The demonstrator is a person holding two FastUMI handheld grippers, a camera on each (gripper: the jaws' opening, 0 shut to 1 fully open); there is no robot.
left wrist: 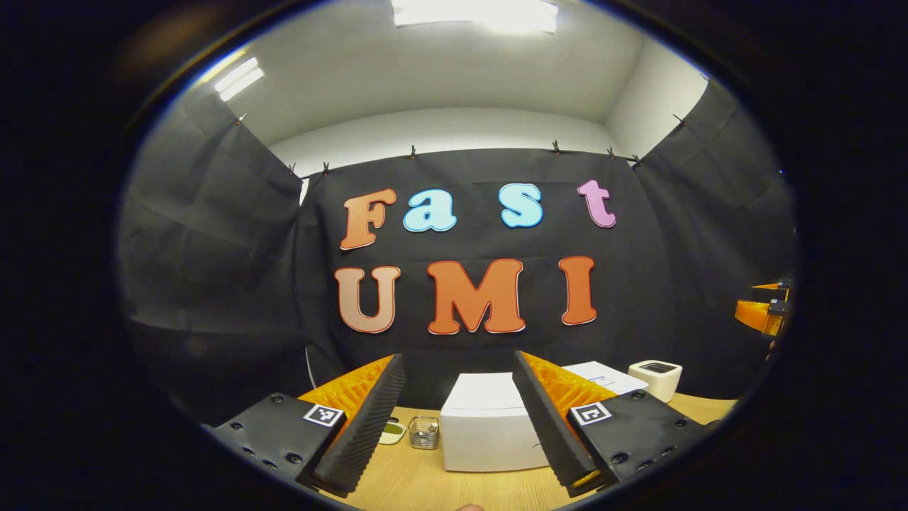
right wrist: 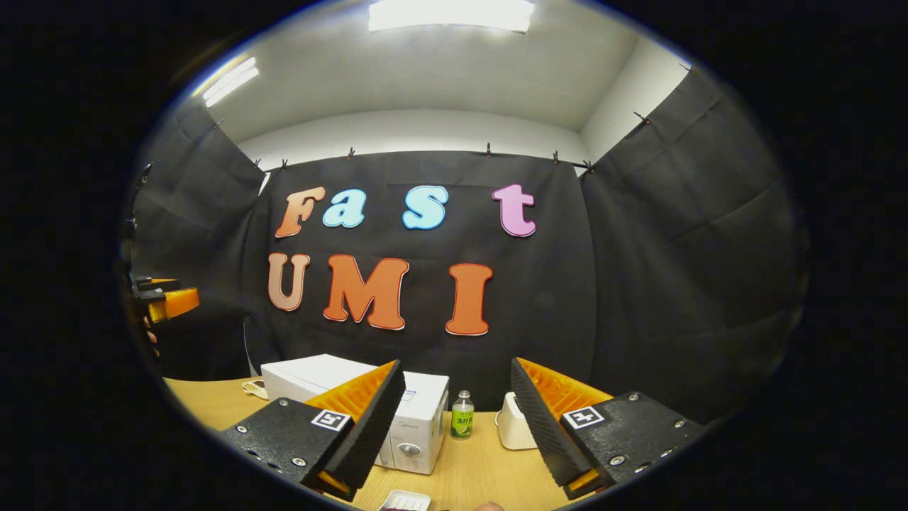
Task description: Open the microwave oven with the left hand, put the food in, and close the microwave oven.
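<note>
The white microwave [left wrist: 489, 433] stands on the wooden table [left wrist: 425, 482], low in the left gripper view between my fingers and some way beyond them. No door gap shows. My left gripper [left wrist: 456, 358] is open and holds nothing. In the right gripper view the microwave [right wrist: 422, 415] sits left of centre with its knob [right wrist: 409, 448] facing me; my left finger hides its door. My right gripper [right wrist: 456, 363] is open and holds nothing. A white dish [right wrist: 404, 501] lies at the table's near edge, its contents unclear. The other gripper [right wrist: 167, 298] hangs far left, and the right one [left wrist: 762, 312] far right.
A small glass container [left wrist: 424, 433] and a little dish [left wrist: 392, 431] sit left of the microwave. A green bottle [right wrist: 462, 415] and a small white box-shaped device [right wrist: 514, 422] stand to its right. Black cloth walls close in the table on three sides.
</note>
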